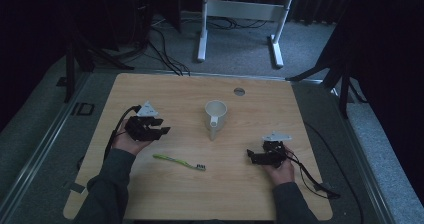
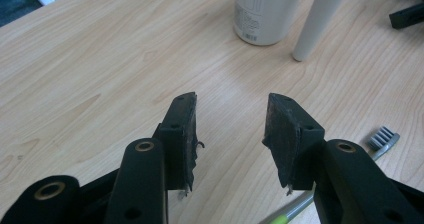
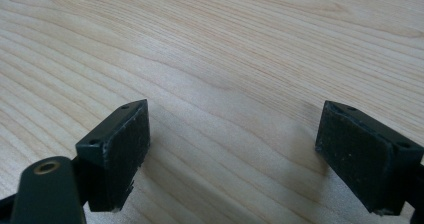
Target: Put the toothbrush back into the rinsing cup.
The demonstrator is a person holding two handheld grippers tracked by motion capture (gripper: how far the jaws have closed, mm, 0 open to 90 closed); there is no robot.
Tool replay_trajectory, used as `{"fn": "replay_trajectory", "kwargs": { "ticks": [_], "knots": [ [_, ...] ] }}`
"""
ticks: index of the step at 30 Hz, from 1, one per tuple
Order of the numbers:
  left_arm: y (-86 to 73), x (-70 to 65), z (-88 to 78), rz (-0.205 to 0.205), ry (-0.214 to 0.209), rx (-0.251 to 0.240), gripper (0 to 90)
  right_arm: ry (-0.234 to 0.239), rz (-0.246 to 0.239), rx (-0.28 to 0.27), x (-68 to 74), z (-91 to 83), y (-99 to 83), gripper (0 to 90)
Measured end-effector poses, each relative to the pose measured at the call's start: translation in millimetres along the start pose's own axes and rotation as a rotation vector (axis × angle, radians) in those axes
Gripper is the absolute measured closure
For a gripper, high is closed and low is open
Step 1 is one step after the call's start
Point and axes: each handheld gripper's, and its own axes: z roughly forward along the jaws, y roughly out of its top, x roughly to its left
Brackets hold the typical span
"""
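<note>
A white cup [image 1: 216, 115] with a long straight handle stands mid-table; the left gripper view shows it as a cup [image 2: 265, 11] with its handle [image 2: 318, 21] slanting down to the wood. A green toothbrush [image 1: 179, 162] with dark bristles lies flat in front of it, its head [image 2: 384, 137] at the lower right of the left gripper view. My left gripper [image 1: 161, 126] hovers left of the cup, open and empty [image 2: 230, 136]. My right gripper [image 1: 252, 156] rests at the right, jaws wide open over bare wood [image 3: 235, 151].
The wooden table [image 1: 170, 94] has a small round grommet [image 1: 239, 91] near its far edge. A white desk frame [image 1: 240, 14] and cables lie on the floor beyond. Cables trail from both grippers toward the table's sides.
</note>
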Motion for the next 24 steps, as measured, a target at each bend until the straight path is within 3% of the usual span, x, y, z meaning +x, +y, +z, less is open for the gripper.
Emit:
{"fn": "replay_trajectory", "kwargs": {
  "ticks": [24],
  "knots": [
    [1.5,-13.2,20.1,0.076,-0.054,0.096,56.6,0.000,-0.002,0.000,-0.1,0.0,0.0,13.8]
  ]
}}
